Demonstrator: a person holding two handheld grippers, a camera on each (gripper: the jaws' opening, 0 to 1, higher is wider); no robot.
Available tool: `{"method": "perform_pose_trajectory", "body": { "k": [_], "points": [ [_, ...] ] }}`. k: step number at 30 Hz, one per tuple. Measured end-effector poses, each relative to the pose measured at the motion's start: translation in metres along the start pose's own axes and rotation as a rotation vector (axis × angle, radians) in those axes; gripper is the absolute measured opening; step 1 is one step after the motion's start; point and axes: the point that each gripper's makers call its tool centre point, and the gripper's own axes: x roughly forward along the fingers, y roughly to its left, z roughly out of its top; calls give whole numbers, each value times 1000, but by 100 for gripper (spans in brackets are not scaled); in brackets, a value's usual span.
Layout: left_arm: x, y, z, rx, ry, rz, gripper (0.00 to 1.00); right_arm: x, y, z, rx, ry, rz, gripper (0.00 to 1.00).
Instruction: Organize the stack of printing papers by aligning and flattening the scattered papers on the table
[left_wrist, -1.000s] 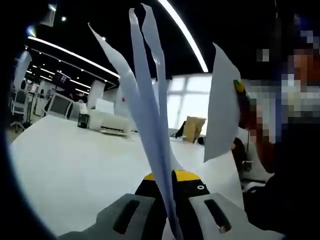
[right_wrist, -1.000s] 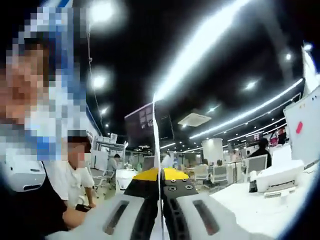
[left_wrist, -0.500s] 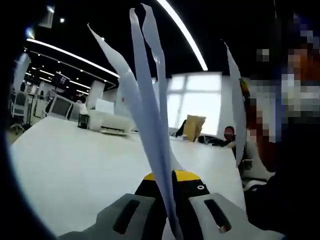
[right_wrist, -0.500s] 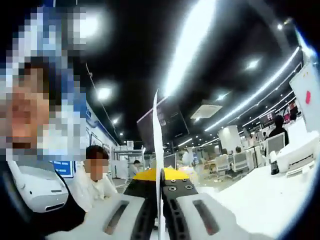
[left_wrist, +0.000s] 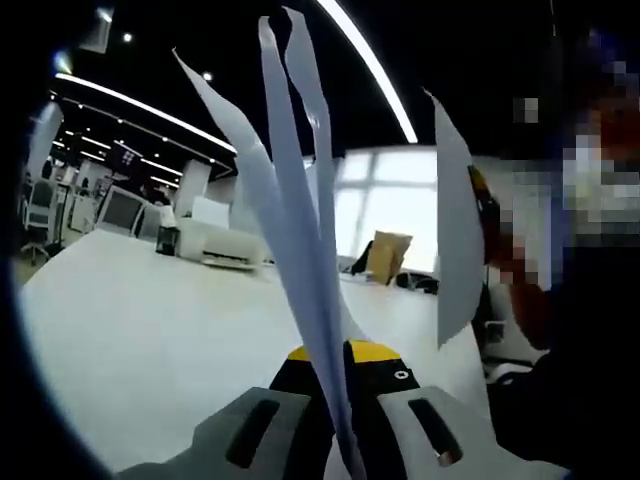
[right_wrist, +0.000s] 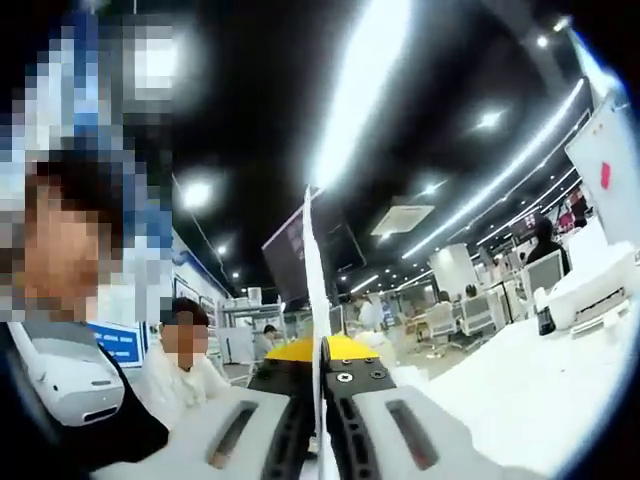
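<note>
Stretching away under the left gripper (left_wrist: 345, 400) is a bare white worktop (left_wrist: 150, 340), with a white printer (left_wrist: 222, 243) at its far edge, monitors beyond and strip lights on a dark ceiling. Its jaws are closed on fanned upright papers (left_wrist: 290, 190). The right gripper (right_wrist: 322, 385) pinches a single sheet (right_wrist: 315, 260) edge-on, with seated people behind it.
</note>
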Motion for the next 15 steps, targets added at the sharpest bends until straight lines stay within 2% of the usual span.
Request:
{"method": "perform_pose_trajectory", "body": {
  "k": [5, 8, 12, 15],
  "points": [
    [0, -1, 0, 1, 0, -4, 6, -1, 9, 9, 23, -20, 33, 0],
    [0, -1, 1, 1, -1, -5, 6, 4, 13, 7, 29, -12, 48, 0],
    [-1, -1, 1, 4, -3, -6, 6, 11, 11, -5, 45, 27, 47, 0],
    [-1, -1, 2, 4, -6, -8, 6, 20, 5, -22, 64, 74, 43, 0]
  ]
}}
